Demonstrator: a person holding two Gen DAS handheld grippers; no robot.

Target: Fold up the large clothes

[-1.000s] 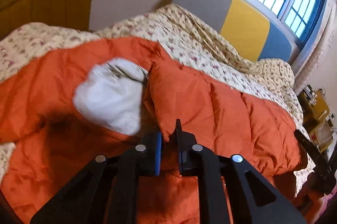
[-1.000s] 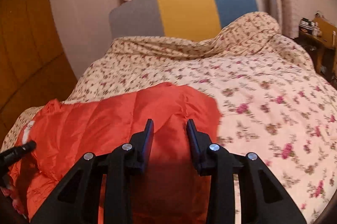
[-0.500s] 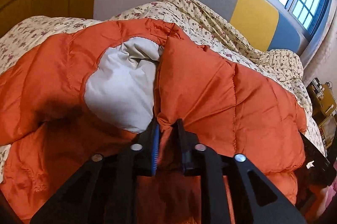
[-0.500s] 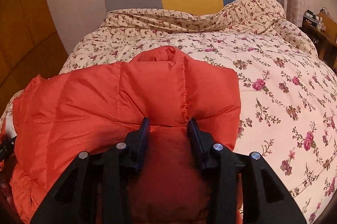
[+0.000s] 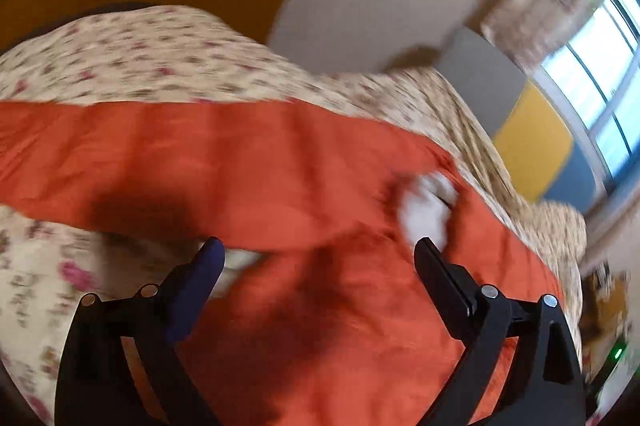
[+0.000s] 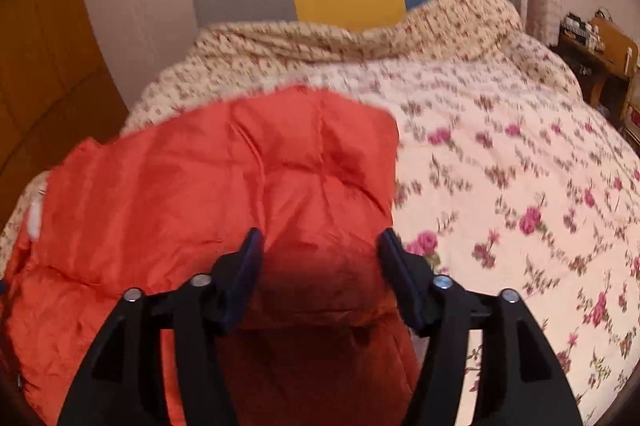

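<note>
Hovering over puffy orange quilted jacket [image 6: 208, 186] on floral bedspread [image 6: 520, 166]; left gripper [image 5: 316, 258], right gripper [image 6: 320, 246] spread, empty; one fold probably laid (blurred), more left.

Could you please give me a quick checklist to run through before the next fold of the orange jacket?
1. Left tongs released: ok, jaws wide apart, no cloth between them.
2. Right tongs released: ok, open above the jacket.
3. Jacket lying on the quilt, not hanging off: ok in the right view.
4. Jacket flat, no bunching: not ok, creased, and white lining shows.
5. Next grasp edge identifiable: cannot tell, the left view is motion-blurred.
</note>
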